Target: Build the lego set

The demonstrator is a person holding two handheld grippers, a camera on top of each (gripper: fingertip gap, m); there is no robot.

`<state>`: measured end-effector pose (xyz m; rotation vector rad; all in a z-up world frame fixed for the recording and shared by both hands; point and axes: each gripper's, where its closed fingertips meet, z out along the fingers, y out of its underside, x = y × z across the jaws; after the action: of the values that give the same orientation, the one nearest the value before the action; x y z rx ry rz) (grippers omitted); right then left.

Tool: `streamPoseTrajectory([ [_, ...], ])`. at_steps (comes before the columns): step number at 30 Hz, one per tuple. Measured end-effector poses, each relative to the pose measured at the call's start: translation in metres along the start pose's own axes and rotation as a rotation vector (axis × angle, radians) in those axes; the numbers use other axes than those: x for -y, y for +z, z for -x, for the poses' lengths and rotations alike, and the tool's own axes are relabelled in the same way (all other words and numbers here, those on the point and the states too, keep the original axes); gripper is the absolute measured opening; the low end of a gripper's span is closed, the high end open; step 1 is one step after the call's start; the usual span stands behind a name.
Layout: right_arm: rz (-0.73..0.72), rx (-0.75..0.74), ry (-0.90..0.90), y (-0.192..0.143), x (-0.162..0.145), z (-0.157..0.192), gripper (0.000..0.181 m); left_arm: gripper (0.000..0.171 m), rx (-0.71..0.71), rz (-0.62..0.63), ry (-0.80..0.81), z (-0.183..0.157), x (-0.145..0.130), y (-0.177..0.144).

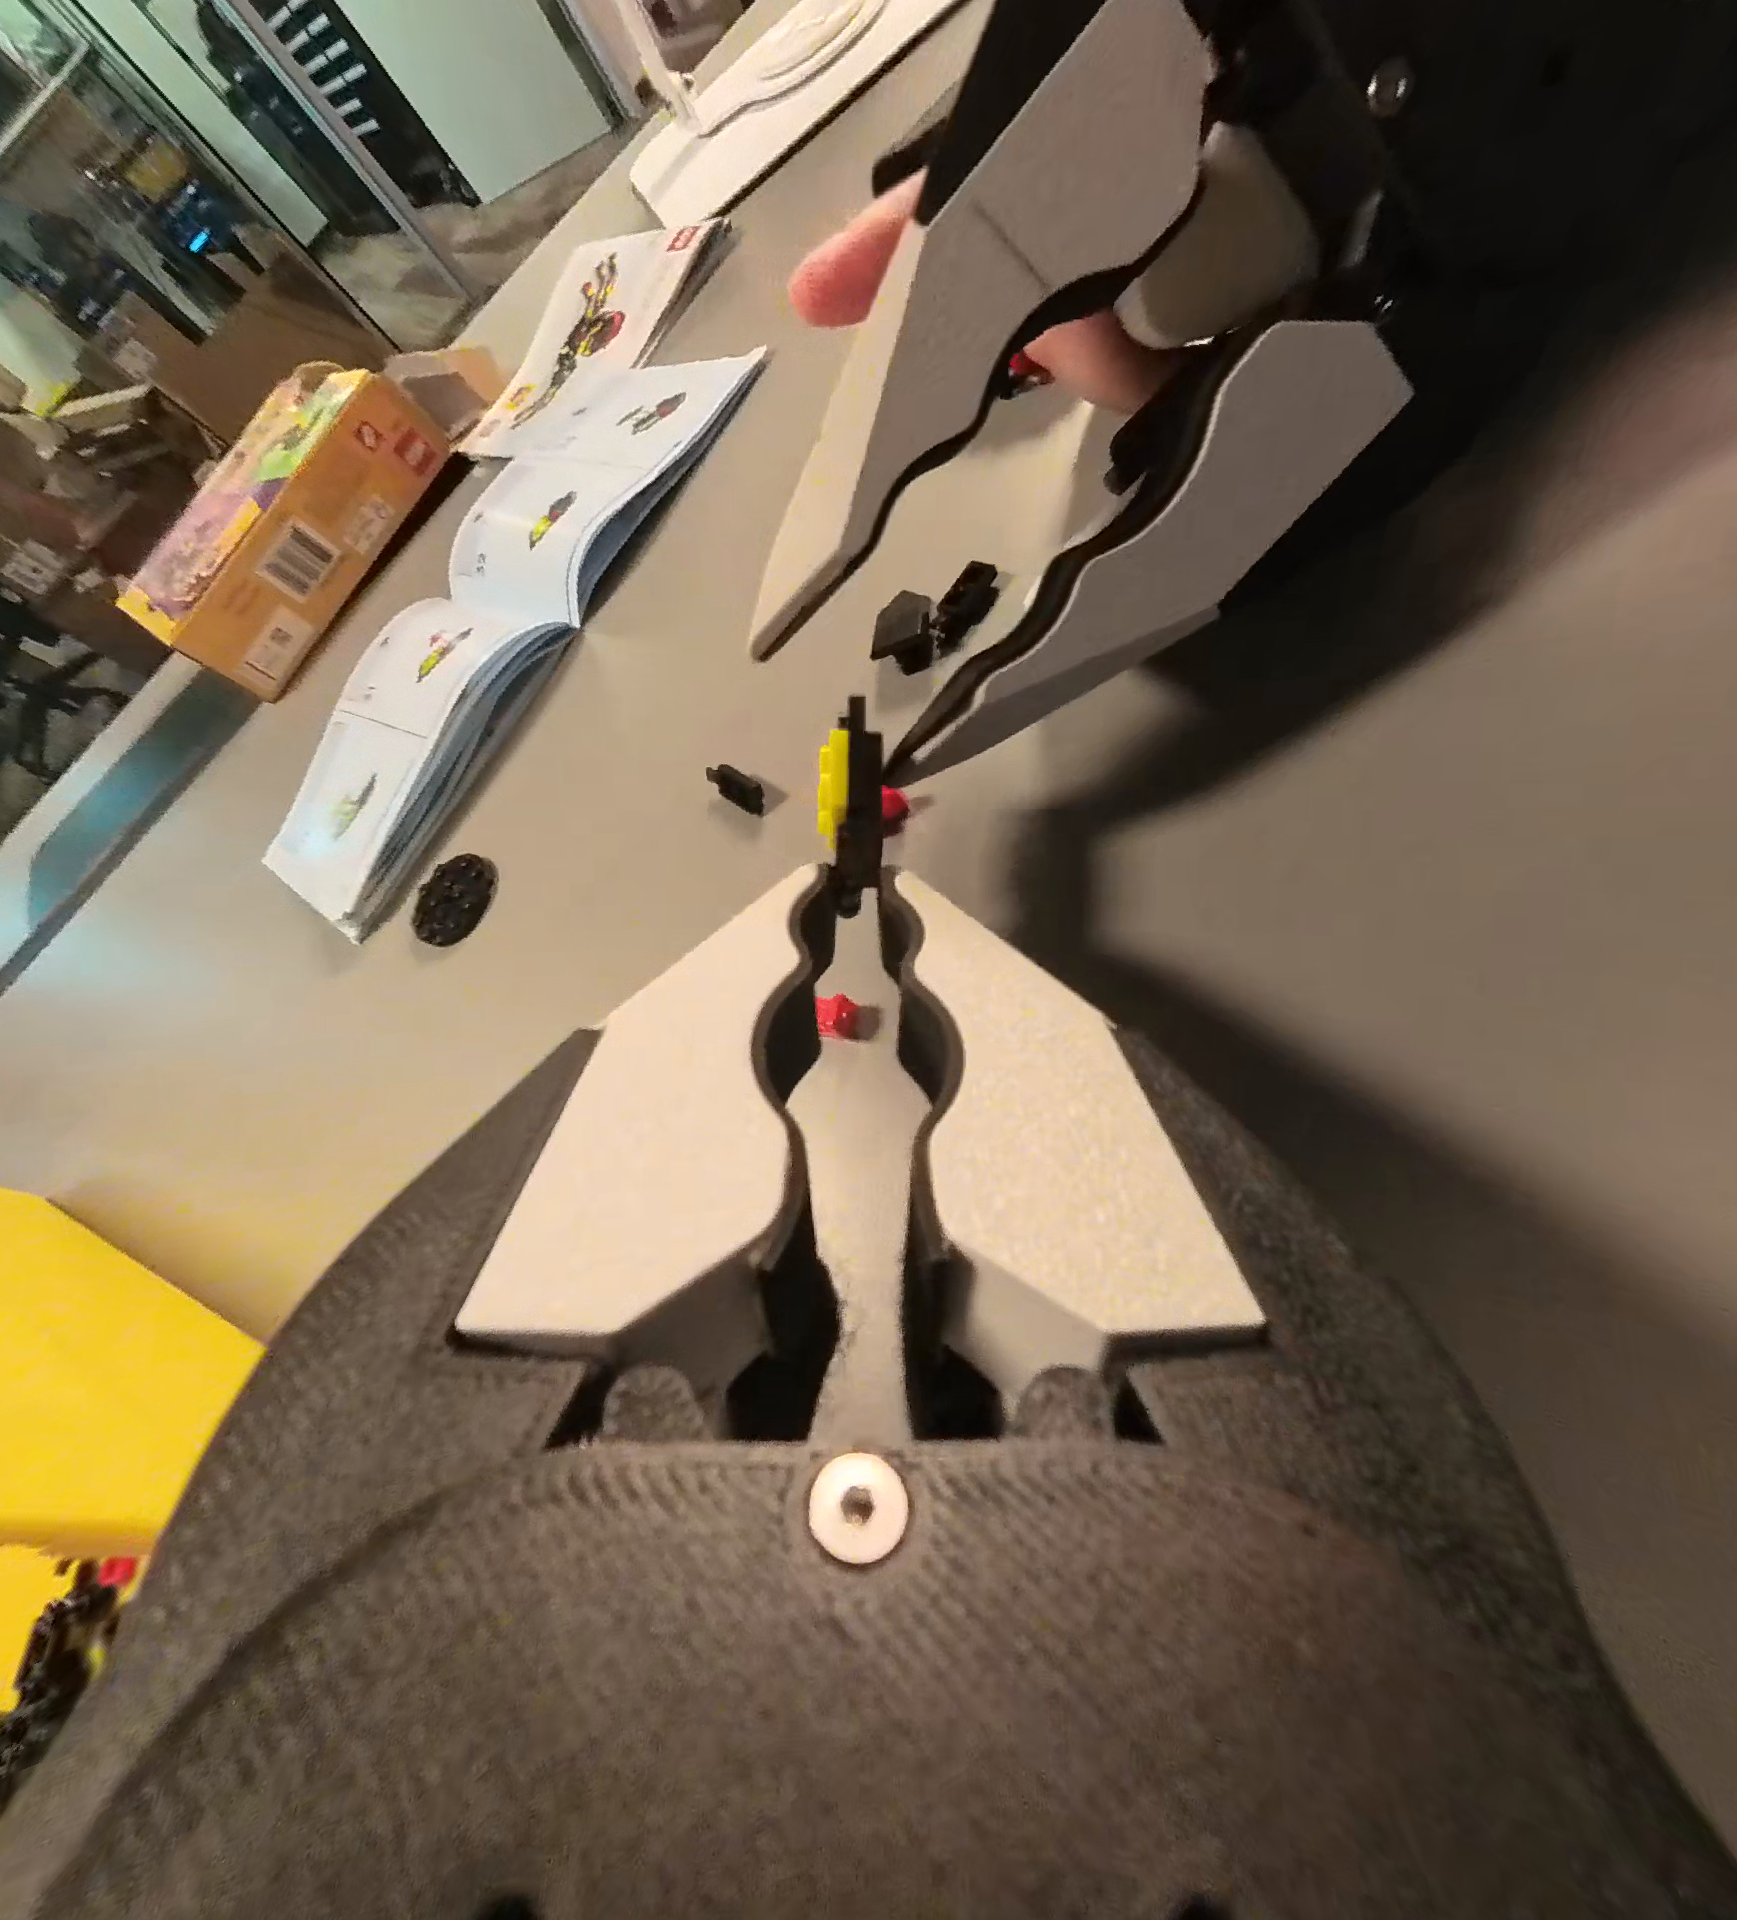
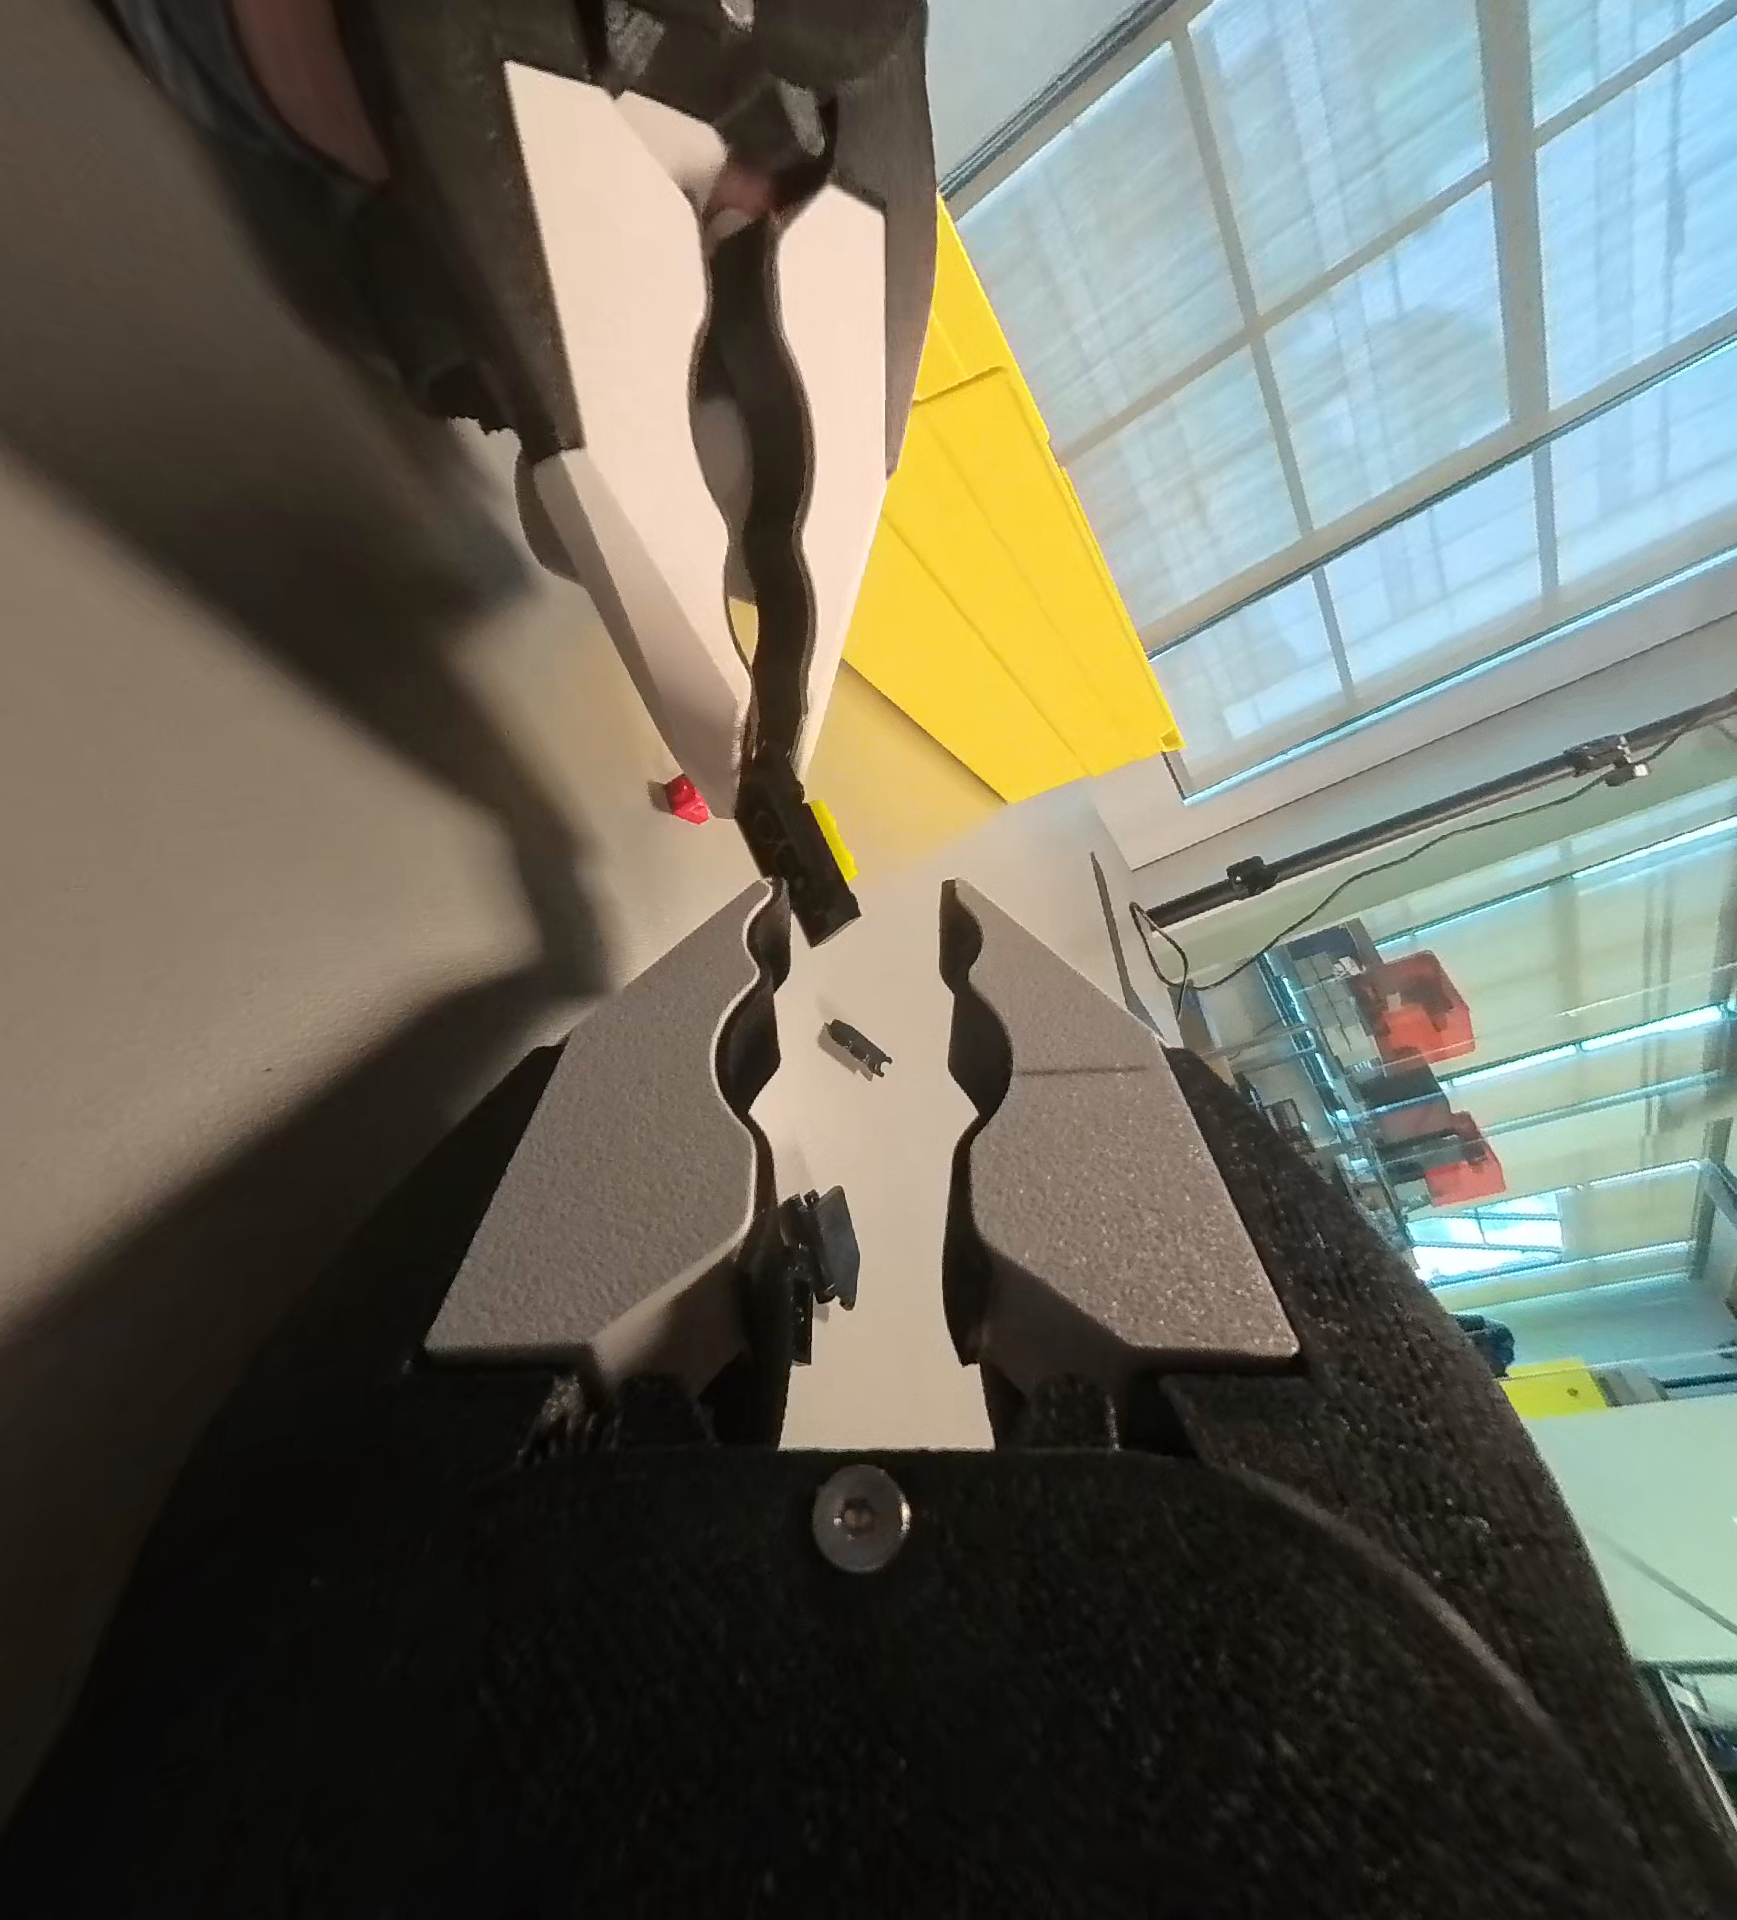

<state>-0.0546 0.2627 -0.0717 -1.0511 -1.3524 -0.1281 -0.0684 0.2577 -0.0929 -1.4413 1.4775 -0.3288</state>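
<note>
Grey matte table (image 1: 168,1039), its edge running along the frame's left; bare room at right. Left gripper (image 1: 851,883) nipped tight on a black-and-yellow lego assembly (image 1: 848,800), frame centre. Right gripper (image 2: 859,894) spread wide, empty, one tip just beside the assembly. Small loose black pieces (image 1: 931,613) lie nearby.

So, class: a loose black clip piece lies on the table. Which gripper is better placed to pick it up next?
Right. The right gripper is open and empty, with the black clip piece lying between its fingers. The left gripper is shut on the black-and-yellow assembly.
</note>
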Motion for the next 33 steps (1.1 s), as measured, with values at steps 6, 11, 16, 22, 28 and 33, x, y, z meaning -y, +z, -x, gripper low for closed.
streamPoseTrajectory([
  [6, 0.008, 0.003, -0.012, 0.0009, -0.0011, 0.0013, 0.026, 0.007, -0.025, 0.012, -0.031, -0.0007, -0.002, 0.0009],
  [11, 0.012, 0.005, -0.018, 0.0015, -0.0015, 0.0021, 0.026, 0.007, -0.038, 0.016, -0.046, -0.0011, -0.0028, 0.0014],
  [16, 0.013, 0.006, -0.022, 0.0019, -0.0017, 0.0025, 0.025, 0.007, -0.04, 0.021, -0.047, -0.0012, -0.0035, 0.0019],
  [22, 0.014, 0.007, -0.023, 0.0023, -0.0016, 0.0026, 0.025, 0.007, -0.04, 0.031, -0.043, -0.0014, -0.0051, 0.0031],
  [28, 0.006, 0.011, -0.019, 0.0023, -0.0005, 0.0024, 0.025, 0.007, -0.017, 0.05, -0.019, -0.0006, -0.0077, 0.0049],
  [33, -0.024, 0.084, 0.101, -0.0005, 0.0033, 0.0017, 0.029, 0.007, 0.133, 0.038, 0.24, 0.004, -0.0064, 0.0037],
])
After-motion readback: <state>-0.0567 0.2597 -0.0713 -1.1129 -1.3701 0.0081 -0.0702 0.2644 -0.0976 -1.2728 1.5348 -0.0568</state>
